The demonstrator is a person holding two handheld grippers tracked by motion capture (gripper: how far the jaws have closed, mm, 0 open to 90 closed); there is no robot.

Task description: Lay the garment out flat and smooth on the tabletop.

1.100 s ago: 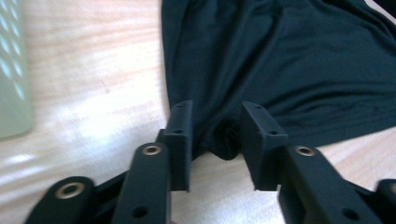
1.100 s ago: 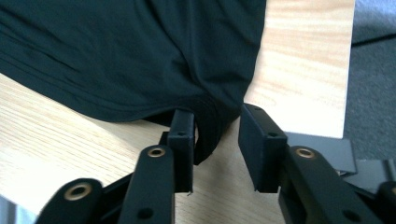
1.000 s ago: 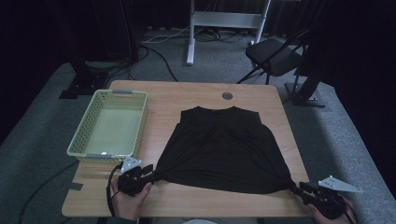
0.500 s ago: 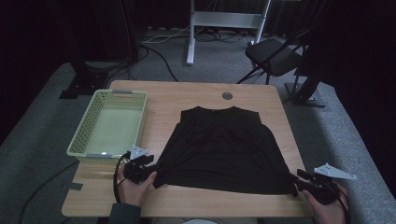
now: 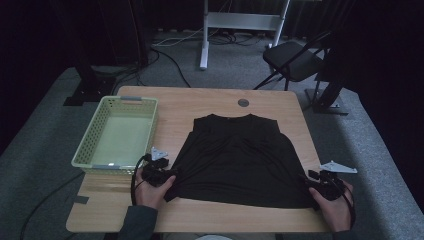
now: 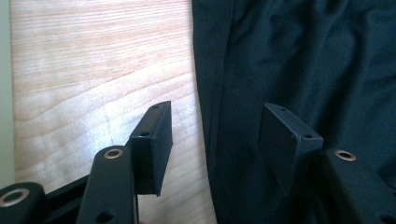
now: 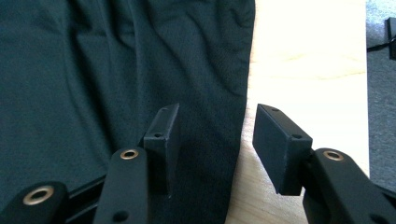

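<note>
The black shirt (image 5: 240, 157) lay flat on the table (image 5: 200, 102), neck pointing away. Its 2 bottom corners sat at the left tool (image 6: 215, 140) and right tool (image 7: 212, 140). Both tools' jaws had just been opening wide, each over the shirt's edge.

No readable txt, labels, brands or nos. anywhere — nothing legible on any surface.

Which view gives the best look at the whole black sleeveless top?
The high view: the black sleeveless top lies spread flat on the table, neckline away from the person, with every edge visible. The left gripper view gives just one side edge against the wood; the right gripper view gives the other side edge, with creased fabric.
</note>
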